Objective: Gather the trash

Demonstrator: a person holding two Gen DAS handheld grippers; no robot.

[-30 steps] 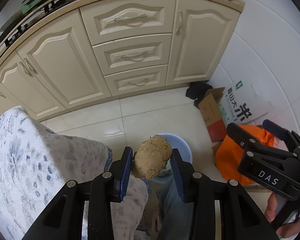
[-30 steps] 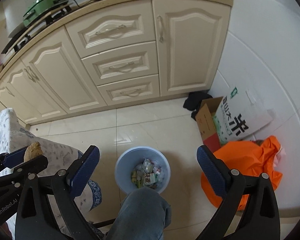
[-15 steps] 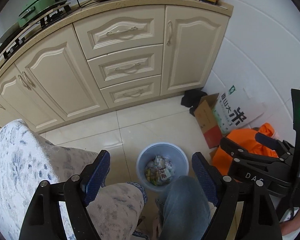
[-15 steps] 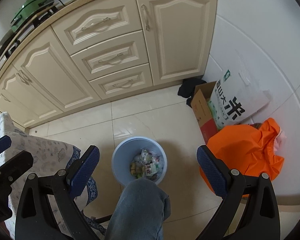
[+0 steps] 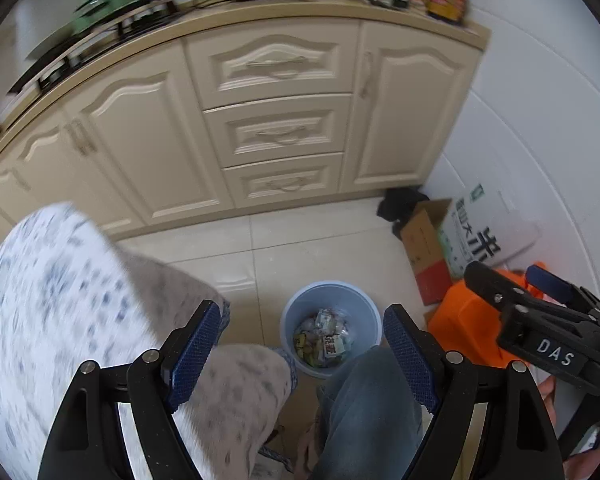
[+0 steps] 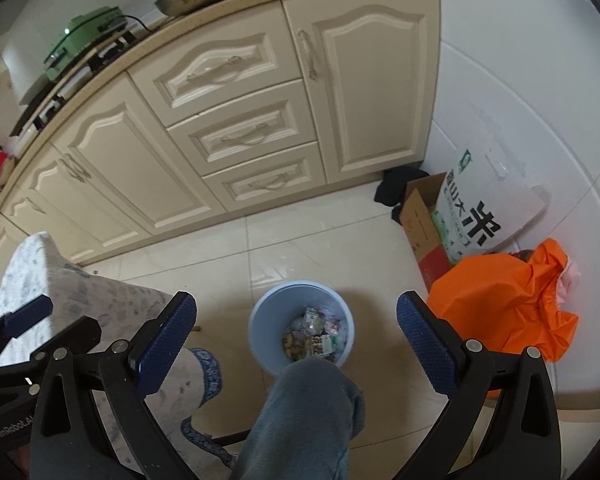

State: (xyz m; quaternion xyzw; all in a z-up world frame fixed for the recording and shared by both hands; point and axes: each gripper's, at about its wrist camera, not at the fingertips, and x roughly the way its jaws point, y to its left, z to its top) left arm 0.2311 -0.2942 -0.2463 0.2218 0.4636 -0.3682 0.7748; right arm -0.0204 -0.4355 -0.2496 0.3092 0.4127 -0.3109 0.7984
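**Both grippers spread wide, nothing held**

The left gripper (image 5: 302,342) points steeply down, its blue pads (image 5: 194,344) wide apart with nothing between them. At its 3 o'clock sits the right gripper (image 6: 296,334), likewise angled down, jaws wide and empty. A jeans-clad knee (image 6: 304,412) rises at 6 o'clock.

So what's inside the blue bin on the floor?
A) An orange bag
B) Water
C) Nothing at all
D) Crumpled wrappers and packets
D: the blue bin has a heap of crumpled wrappers at its bottom, and the orange bag sits on the floor off to its side.
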